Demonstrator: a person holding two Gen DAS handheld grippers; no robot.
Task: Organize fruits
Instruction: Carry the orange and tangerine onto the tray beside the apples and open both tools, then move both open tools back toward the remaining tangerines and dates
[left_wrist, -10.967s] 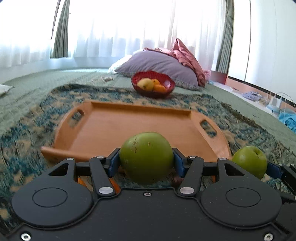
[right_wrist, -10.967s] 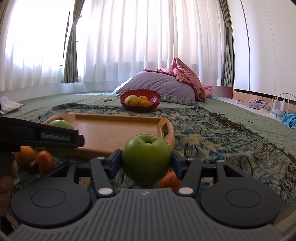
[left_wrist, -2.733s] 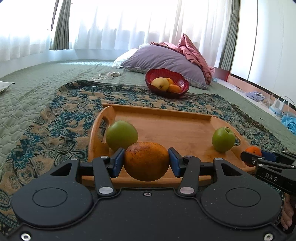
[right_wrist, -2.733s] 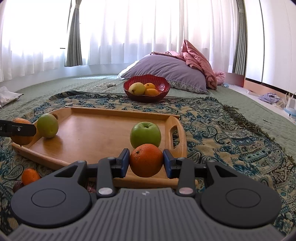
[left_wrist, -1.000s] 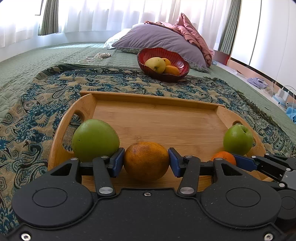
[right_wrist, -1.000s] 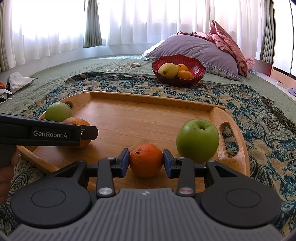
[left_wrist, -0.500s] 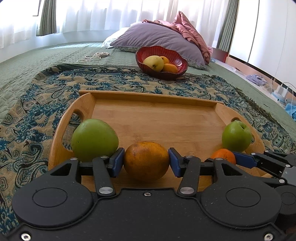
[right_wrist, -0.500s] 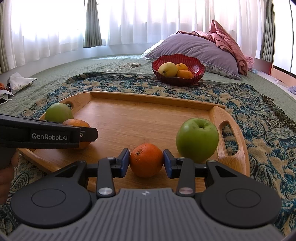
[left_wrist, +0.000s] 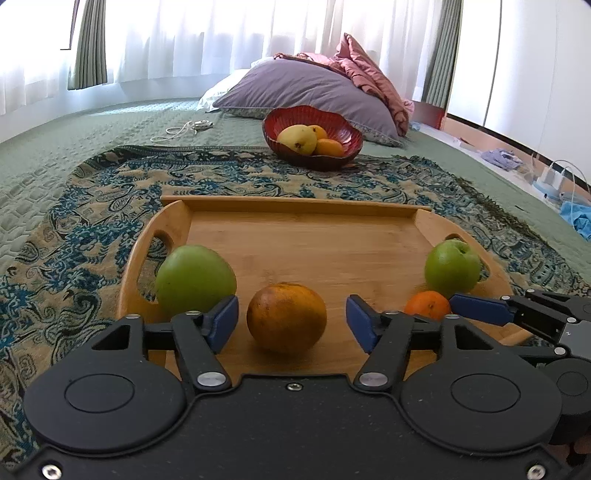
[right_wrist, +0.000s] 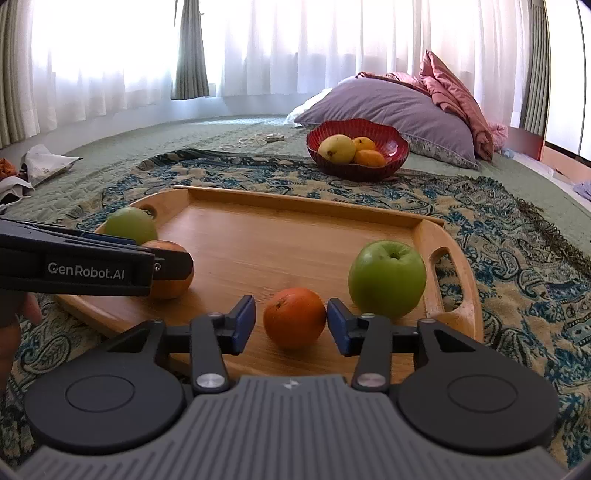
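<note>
A wooden tray (left_wrist: 303, 236) (right_wrist: 280, 236) lies on a patterned rug. In the left wrist view a dull orange (left_wrist: 286, 317) rests on the tray between the opening jaws of my left gripper (left_wrist: 291, 319), with gaps on both sides. A green apple (left_wrist: 195, 278) sits just left of it. In the right wrist view a brighter small orange (right_wrist: 295, 317) rests on the tray between the opening jaws of my right gripper (right_wrist: 291, 323); the left pad stands clear, the right pad is very near. Another green apple (right_wrist: 387, 278) sits to its right.
A red bowl (left_wrist: 312, 134) (right_wrist: 357, 149) of yellow and orange fruit stands on the rug beyond the tray, before a purple pillow (left_wrist: 310, 90). A white cord (left_wrist: 184, 129) lies on the green bedcover. Papers (right_wrist: 44, 162) lie far left; blue cloth and cables (left_wrist: 561, 184) far right.
Both grippers' jaws have spread off their oranges, which now sit on the tray. The left gripper has drawn back and up a little.
</note>
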